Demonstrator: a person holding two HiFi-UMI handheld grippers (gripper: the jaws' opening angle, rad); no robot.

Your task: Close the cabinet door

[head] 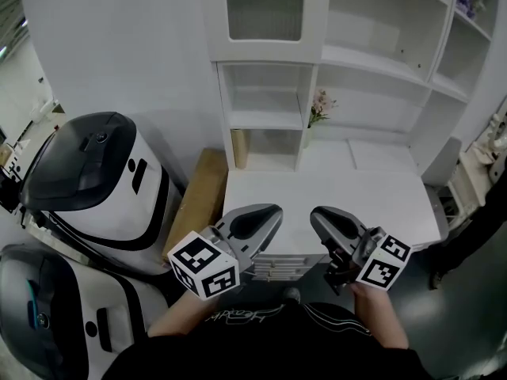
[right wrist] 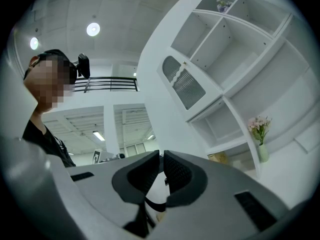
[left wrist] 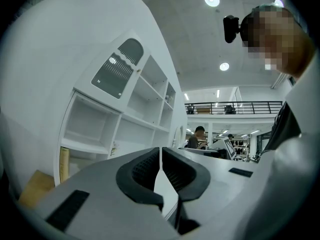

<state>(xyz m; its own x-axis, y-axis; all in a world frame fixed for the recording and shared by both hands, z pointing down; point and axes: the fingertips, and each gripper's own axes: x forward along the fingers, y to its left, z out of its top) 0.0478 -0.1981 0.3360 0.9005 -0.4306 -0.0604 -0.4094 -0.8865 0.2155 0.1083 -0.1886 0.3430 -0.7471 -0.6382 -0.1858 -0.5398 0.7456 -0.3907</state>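
The cabinet door [head: 264, 6] runs off the top edge, its upper part unseen. A purple thing [head: 469, 3] on a high shelf [head: 474, 24] is too small to identify.

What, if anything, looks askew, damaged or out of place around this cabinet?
Nothing looks spilled or damaged. The glass-fronted cabinet door appears flush with its frame. The only untidy item is a brown board propped beside the left edge of the desk, next to a white machine.
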